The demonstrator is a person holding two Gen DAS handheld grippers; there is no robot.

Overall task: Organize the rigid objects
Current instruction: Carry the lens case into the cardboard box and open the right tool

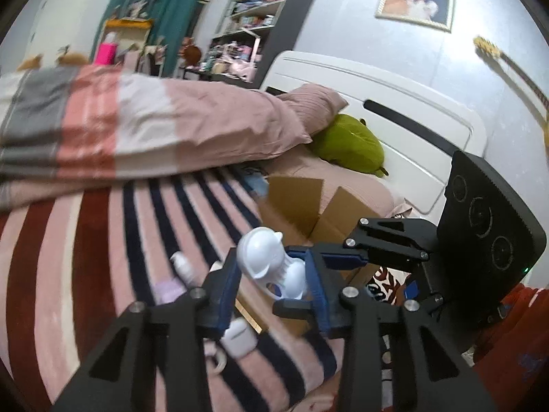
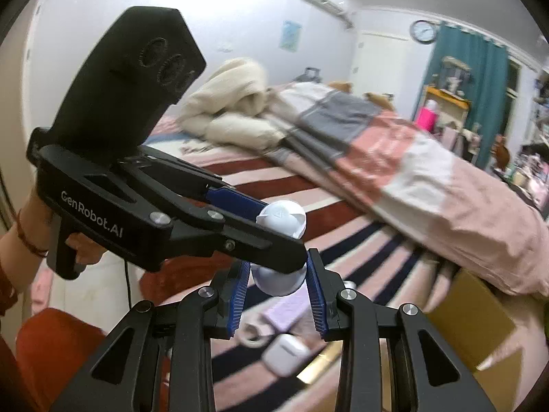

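Note:
A white plastic figurine with a helmeted head (image 1: pixel 262 252) is held in the air above the striped bed. My left gripper (image 1: pixel 274 278) is shut on its middle; it also shows in the right wrist view (image 2: pixel 274 231). My right gripper (image 2: pixel 278 292) has its blue pads on either side of the figurine's round lower end (image 2: pixel 279 279) and appears to touch it; in the left wrist view it (image 1: pixel 308 274) comes in from the right. A white earbud case (image 1: pixel 238 341) lies on the blanket below, also in the right wrist view (image 2: pixel 284 358).
An open cardboard box (image 1: pixel 308 213) sits on the bed to the right (image 2: pixel 477 329). A lilac case with a ring (image 2: pixel 284 312) and a small white bottle (image 1: pixel 183 266) lie on the striped blanket (image 1: pixel 103 257). A folded quilt (image 1: pixel 137 123), pillow and green plush (image 1: pixel 350 144) lie behind.

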